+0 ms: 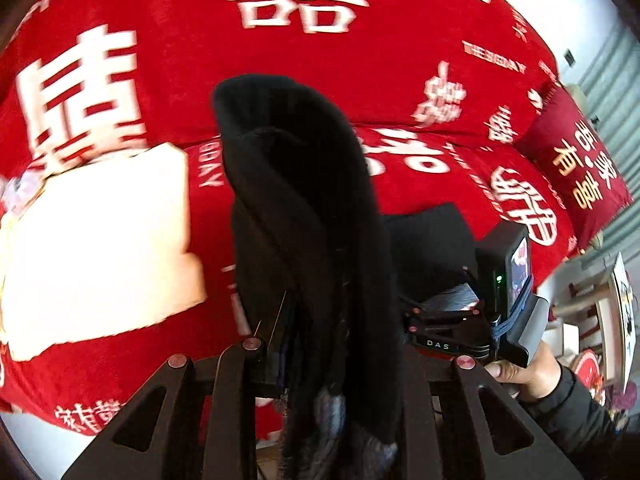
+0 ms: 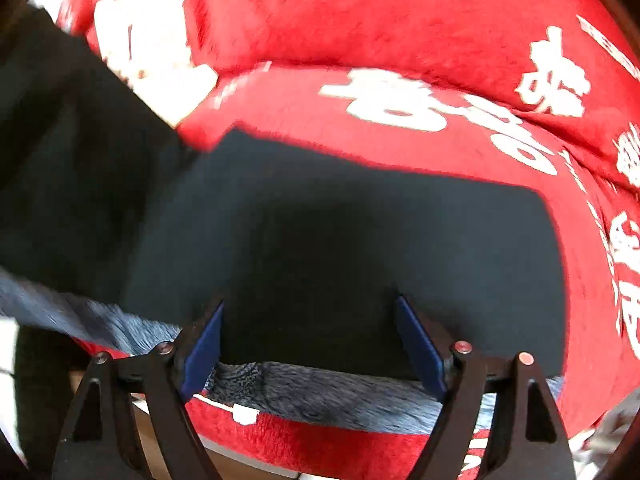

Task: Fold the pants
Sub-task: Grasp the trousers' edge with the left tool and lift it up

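Black pants with a grey fleecy lining hang in a thick bunched fold from my left gripper, which is shut on them and holds them up off the red bedspread. The cloth hides the fingertips. To the right, a hand holds my right gripper low over another part of the pants. In the right wrist view the pants lie flat on the bedspread, their grey lining showing along the near edge. My right gripper stands open just above them, blue pads wide apart, gripping nothing.
A cream folded cloth lies on the bed to the left of the lifted pants. A dark red pillow with gold characters sits at the right end. Beyond the bed's right edge stand light wooden furniture and clutter.
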The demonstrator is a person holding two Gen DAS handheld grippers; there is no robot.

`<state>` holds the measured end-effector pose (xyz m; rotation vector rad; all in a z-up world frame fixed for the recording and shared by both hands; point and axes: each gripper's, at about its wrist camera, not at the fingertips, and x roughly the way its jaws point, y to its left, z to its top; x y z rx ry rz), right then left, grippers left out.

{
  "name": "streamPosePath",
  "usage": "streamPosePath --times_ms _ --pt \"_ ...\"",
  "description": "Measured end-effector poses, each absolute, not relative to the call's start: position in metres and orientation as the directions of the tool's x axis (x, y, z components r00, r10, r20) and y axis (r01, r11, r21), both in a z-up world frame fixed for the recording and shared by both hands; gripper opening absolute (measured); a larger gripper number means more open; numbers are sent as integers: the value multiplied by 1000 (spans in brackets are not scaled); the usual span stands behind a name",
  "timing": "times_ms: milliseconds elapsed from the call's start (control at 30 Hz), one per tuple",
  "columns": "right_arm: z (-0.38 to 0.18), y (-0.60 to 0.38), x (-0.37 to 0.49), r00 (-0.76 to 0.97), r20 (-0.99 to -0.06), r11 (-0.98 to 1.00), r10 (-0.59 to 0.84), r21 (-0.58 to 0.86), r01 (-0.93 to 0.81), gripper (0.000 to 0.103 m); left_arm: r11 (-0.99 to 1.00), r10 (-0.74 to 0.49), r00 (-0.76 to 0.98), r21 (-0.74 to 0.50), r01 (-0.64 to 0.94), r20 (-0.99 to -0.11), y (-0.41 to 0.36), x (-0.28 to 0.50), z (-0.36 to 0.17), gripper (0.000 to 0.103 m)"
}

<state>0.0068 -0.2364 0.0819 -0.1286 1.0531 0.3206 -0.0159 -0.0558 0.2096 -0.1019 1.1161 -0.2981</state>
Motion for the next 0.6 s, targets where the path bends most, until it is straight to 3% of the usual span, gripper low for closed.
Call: streamPosePath --times_ms 133,267,400,467,533,600 --pt "95 -272 3 495 -859 967 130 -1 -255 85 945 -296 368 -215 245 -882 -111 -3 211 24" --pt "101 -317 -2 504 -843 974 187 92 -209 86 935 -297 307 -209 287 -904 -161 16 196 24" --pt "114 -348 -18 477 -720 863 504 400 -308 86 928 -305 277 -218 302 -911 -188 28 188 24" --pt "119 -358 -22 470 -662 812 584 470 -347 86 928 -316 270 -237 288 -909 -180 30 189 24" --pt "119 -367 -21 516 -658 836 549 449 -317 89 927 -337 276 -265 266 -900 -172 32 193 24" --pt "108 -367 -14 547 -731 913 408 328 -241 89 929 -338 296 -267 256 -893 -160 30 202 24"
